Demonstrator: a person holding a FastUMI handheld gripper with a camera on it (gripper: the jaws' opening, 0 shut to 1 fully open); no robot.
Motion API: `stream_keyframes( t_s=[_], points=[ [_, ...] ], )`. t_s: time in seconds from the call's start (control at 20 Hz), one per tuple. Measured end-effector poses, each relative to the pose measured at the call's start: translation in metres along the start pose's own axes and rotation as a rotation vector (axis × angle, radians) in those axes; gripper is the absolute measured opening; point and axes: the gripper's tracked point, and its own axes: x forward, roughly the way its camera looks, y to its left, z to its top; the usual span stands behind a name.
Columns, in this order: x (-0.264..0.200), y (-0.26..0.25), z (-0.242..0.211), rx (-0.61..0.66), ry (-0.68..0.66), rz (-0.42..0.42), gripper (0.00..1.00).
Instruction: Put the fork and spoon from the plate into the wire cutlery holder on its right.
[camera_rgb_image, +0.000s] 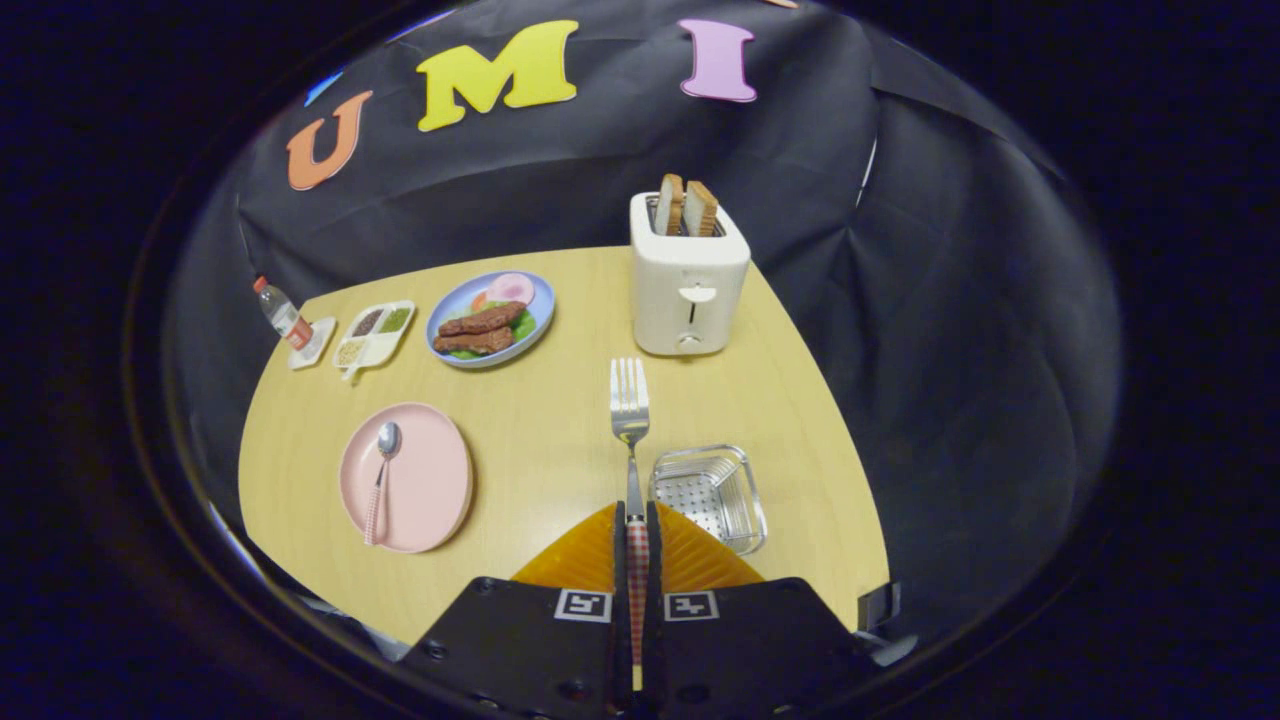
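My gripper (637, 512) is shut on the fork (630, 420), pinching its checked handle between both fingers. The fork's metal tines point forward, away from me, toward the toaster, and it hangs above the wooden table. The wire cutlery holder (712, 496) stands just ahead of the fingers and a little to their right, with nothing visible inside. The pink plate (425, 480) lies well to the left of the fingers. On it rests the spoon (381, 478), bowl away from me, handle toward me.
A white toaster (688, 285) with two bread slices stands beyond the fork. A blue plate of food (491, 320), a divided condiment tray (373, 335) and a small bottle (281, 313) sit at the table's far left. The table edge curves off close to the holder's right.
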Motion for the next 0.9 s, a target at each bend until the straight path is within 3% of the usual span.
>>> stream_keyframes(
  t_s=[0.45, 0.9],
  points=[
    [-0.029, -0.039, -0.006, -0.102, 0.192, 0.023, 0.04],
    [-0.013, -0.047, -0.028, -0.097, 0.453, 0.006, 0.04]
  ],
)
